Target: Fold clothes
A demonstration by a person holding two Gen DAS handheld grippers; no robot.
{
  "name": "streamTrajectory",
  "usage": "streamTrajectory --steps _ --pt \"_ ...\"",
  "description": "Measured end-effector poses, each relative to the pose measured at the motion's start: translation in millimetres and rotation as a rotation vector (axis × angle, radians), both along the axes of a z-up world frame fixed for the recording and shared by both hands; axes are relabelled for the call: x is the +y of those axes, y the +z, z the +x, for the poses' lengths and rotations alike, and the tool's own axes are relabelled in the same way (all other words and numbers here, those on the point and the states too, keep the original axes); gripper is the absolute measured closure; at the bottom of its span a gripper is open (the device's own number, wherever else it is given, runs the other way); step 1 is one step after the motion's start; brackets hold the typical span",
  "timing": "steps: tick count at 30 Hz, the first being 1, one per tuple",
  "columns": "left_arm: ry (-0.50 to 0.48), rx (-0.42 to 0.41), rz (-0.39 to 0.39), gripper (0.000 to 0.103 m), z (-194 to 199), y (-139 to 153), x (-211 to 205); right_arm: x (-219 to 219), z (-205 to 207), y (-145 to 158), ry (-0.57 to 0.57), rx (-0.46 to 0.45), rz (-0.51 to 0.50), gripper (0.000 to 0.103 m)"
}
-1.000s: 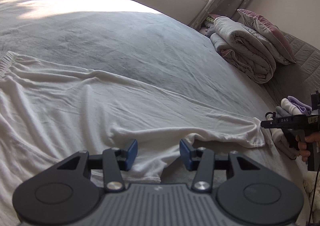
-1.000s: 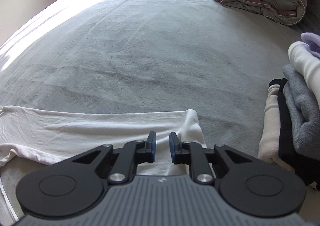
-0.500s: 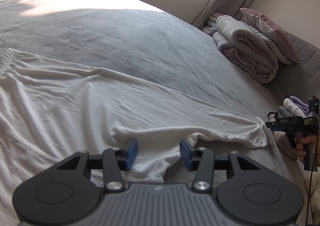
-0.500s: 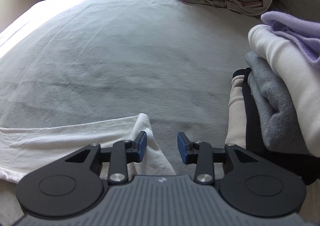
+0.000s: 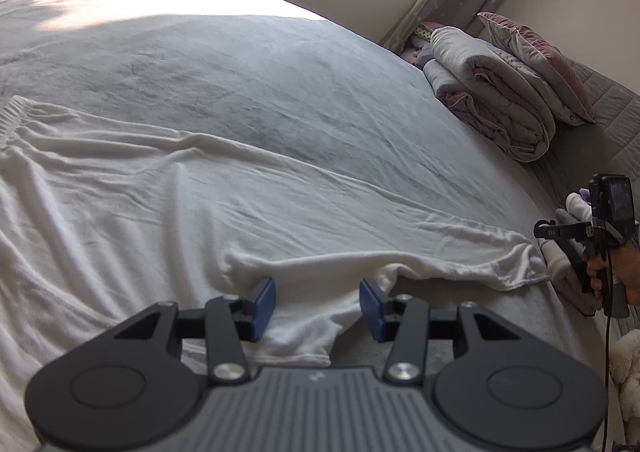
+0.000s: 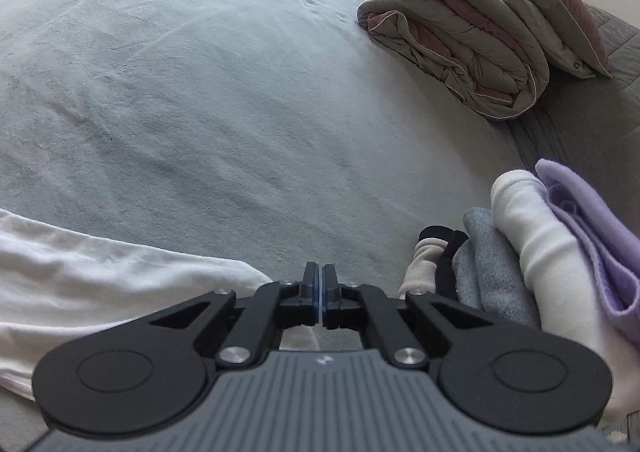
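White trousers (image 5: 168,212) lie spread flat across the grey bed (image 5: 280,84), legs running toward the folded stack (image 6: 520,252), presumably laid out so they can be folded. The left tool (image 5: 318,304) stands open with one leg hem between its pads, not pinched. The right tool (image 6: 321,292) is closed (nothing visibly between its pads), just beside the other leg's end.

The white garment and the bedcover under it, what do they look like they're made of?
White garment: thin, soft, matte knit, probably cotton jersey; it lies limp in fine wrinkles, with a gathered elastic edge. Bedcover: grey, matte, short-napped fabric, perhaps fleece or brushed cotton; darker brushed streaks show across it.
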State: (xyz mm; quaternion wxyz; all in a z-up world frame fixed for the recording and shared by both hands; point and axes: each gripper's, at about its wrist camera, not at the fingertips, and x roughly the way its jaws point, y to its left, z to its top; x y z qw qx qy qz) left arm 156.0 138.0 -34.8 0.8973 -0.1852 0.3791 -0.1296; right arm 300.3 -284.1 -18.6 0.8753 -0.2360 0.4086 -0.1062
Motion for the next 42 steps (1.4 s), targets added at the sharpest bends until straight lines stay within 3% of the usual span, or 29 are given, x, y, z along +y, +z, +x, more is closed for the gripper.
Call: streamTrajectory --steps 2,4,5,6,12,14,15,17,18,19,20,25,28,30,33,34,35,36,42 --pt "-0.001 0.0 0.0 0.055 0 0 0 -2 -1 3 -0.008 -0.043 -0.009 0.103" --pt "-0.001 0.001 -0.002 0.055 1 0 0 -9 -5 10 -0.043 -0.08 0.046 0.102" --pt "-0.001 0.002 -0.002 0.055 1 0 0 -13 -6 12 -0.056 -0.073 0.082 0.09" --pt "0.0 0.002 -0.002 0.055 1 0 0 -17 -5 12 -0.072 -0.048 0.121 0.088" --pt "0.001 0.003 -0.001 0.055 0 1 -1 -32 -6 5 -0.154 0.066 0.32 0.083" --pt "0.002 0.005 -0.004 0.055 -1 1 0 -34 -11 1 -0.192 0.068 0.35 0.065" --pt "0.002 0.006 -0.005 0.055 -1 1 0 -35 -12 -1 -0.207 0.067 0.361 0.063" --pt "0.002 0.007 -0.007 0.055 0 1 0 -37 -16 -6 -0.231 0.06 0.396 0.066" --pt "0.003 0.008 -0.009 0.055 0 1 1 -38 -18 -7 -0.239 0.053 0.415 0.071" --pt "0.003 0.01 -0.012 0.055 0 1 1 -36 -19 -6 -0.23 0.041 0.417 0.092" --pt "0.004 0.011 -0.015 0.055 0 1 1 -34 -20 -5 -0.222 0.029 0.418 0.099" --pt "0.01 0.016 -0.027 0.055 0 1 4 -1 -36 9 -0.062 -0.055 0.353 0.099" --pt "0.013 0.02 -0.034 0.055 0 1 5 15 -42 17 0.048 -0.018 0.438 0.097" --pt "0.014 0.02 -0.036 0.055 0 1 5 19 -44 20 0.093 0.032 0.53 0.089" --pt "0.015 0.022 -0.037 0.055 1 1 5 20 -48 29 0.079 0.008 0.558 0.085" --pt "0.015 0.022 -0.038 0.055 1 1 5 21 -49 33 0.074 0.001 0.568 0.077" --pt "0.015 0.023 -0.039 0.055 1 2 6 21 -50 36 0.067 -0.008 0.577 0.062" --pt "0.015 0.023 -0.041 0.055 1 2 6 16 -50 37 0.043 -0.027 0.589 0.057" --pt "0.02 0.027 -0.05 0.055 2 2 8 -2 -45 28 -0.087 -0.026 0.666 0.056"
